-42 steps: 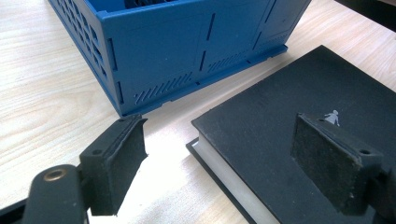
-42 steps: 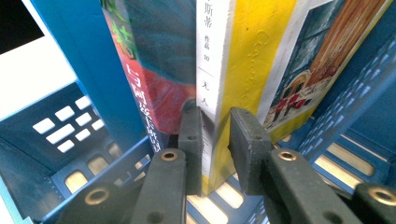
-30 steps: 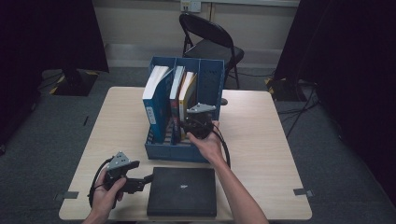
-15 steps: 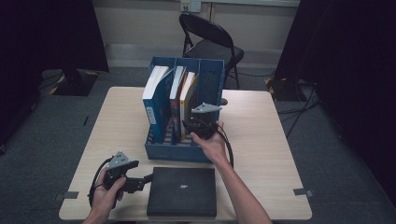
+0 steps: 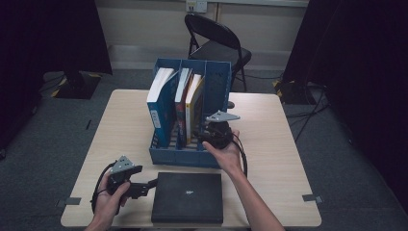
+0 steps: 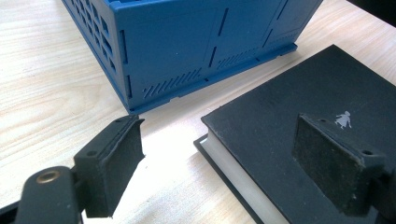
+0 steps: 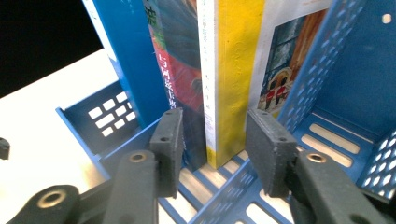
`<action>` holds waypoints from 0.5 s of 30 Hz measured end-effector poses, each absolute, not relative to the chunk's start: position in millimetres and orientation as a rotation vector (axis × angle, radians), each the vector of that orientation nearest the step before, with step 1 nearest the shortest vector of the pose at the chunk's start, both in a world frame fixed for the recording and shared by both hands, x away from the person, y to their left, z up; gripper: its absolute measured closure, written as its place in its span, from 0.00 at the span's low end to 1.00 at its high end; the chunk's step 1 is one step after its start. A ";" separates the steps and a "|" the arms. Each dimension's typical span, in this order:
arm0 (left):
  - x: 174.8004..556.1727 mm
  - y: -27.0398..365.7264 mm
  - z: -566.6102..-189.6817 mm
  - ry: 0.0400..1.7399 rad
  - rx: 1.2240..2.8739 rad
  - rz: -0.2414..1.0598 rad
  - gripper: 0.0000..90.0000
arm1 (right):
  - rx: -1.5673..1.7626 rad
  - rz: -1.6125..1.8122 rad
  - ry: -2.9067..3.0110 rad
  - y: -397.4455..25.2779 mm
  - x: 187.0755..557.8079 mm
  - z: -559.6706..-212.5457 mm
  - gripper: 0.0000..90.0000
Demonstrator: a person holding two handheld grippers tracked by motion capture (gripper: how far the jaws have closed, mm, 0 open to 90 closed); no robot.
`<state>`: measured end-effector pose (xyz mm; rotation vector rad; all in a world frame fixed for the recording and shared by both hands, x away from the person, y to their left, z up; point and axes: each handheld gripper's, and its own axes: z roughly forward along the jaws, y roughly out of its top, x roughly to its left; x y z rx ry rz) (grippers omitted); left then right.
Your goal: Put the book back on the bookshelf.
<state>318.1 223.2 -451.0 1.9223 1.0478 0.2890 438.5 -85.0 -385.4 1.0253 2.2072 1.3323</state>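
A blue three-slot file rack (image 5: 185,157) stands mid-table and holds a blue book (image 5: 161,103), a red-covered book (image 5: 182,98) and a yellow-spined book (image 5: 195,103), all upright. My right gripper (image 5: 202,136) is at the rack's front. In the right gripper view it (image 7: 219,154) is open, with its pads (image 7: 170,149) on either side of the yellow spine (image 7: 233,70) and not pressing it. A black book (image 5: 187,197) lies flat in front of the rack. My left gripper (image 6: 224,163) is open and straddles the near corner of that black book (image 6: 303,107).
The rack's right slot (image 7: 336,140) holds nothing. A folding chair (image 5: 216,43) stands behind the wooden table (image 5: 288,144). Bare tabletop lies on both sides of the rack. Cables trail from both grippers.
My right gripper has shifted slightly to the right along the rack's front, still facing the books. The left gripper and the black book have stayed put.
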 end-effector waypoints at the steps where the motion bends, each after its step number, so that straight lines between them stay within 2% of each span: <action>1: 318.2 223.2 -450.9 1.048 1.921 0.289 0.18 | 1.031 1.337 2.204 -87.0 435.9 -385.0 0.61; 15: 318.0 222.7 -449.7 1.053 1.930 0.280 0.19 | 1.032 1.352 2.193 -117.4 402.2 -380.1 0.46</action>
